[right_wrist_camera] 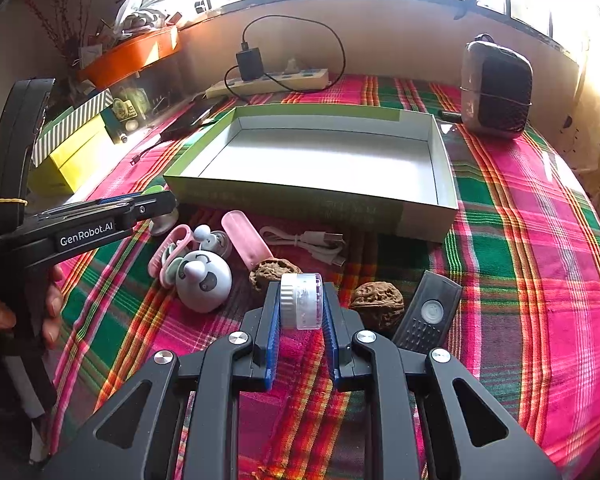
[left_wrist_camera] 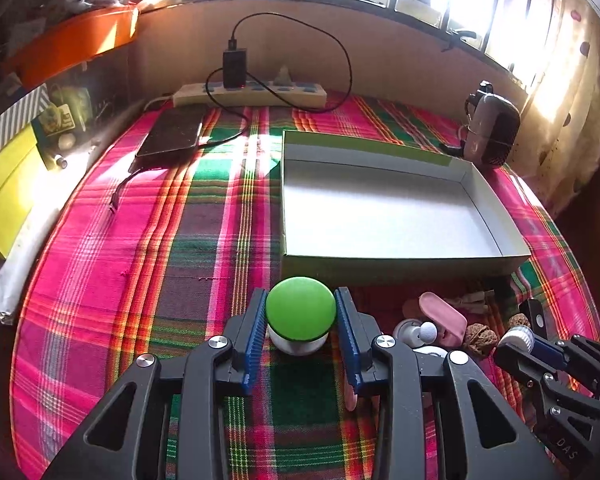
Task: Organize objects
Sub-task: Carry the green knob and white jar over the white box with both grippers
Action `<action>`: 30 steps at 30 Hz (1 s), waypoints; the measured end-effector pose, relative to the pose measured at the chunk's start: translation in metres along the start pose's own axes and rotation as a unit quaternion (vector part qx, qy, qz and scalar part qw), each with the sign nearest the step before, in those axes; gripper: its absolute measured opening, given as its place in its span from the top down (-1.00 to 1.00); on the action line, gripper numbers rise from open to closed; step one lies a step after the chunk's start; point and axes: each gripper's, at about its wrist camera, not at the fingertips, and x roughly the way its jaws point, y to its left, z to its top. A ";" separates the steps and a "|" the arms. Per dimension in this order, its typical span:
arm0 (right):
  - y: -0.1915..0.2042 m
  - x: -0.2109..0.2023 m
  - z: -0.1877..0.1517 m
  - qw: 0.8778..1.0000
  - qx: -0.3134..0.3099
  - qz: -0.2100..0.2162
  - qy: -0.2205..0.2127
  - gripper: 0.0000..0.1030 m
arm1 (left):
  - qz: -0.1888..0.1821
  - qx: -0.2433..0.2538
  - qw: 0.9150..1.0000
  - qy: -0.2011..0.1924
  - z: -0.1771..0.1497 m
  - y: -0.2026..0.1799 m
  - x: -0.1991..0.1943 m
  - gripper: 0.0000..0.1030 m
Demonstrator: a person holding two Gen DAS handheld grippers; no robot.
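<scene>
My left gripper (left_wrist_camera: 301, 320) is closed around a green-capped knob (left_wrist_camera: 301, 307), its blue pads pressing the cap from both sides. The white base shows just below the cap, so I cannot tell whether it rests on the plaid worktop (left_wrist_camera: 140, 264) or is lifted clear. My right gripper (right_wrist_camera: 301, 304) is clamped on a small clear jar (right_wrist_camera: 302, 301) with a ribbed white lid, the jar lying sideways between the pads, lid to the left.

What matters next, I judge, is the open box (left_wrist_camera: 400, 266). In the left view it sits above and right of centre, its near wall just beyond the knob, so that load must go forward and slightly right over the wall. In the right view the box (right_wrist_camera: 312, 200) fills the upper middle, dead ahead of the jar, with the walnuts (right_wrist_camera: 377, 300), cable (right_wrist_camera: 312, 242) and pink case (right_wrist_camera: 246, 238) lying between. The right gripper has the straighter line; the left looks nearer the wall.
</scene>
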 end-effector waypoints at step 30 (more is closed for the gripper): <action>-0.015 0.021 0.089 1.000 -0.003 0.011 -0.029 0.61 | -0.048 0.020 0.999 -0.015 0.070 -0.016 0.016 0.39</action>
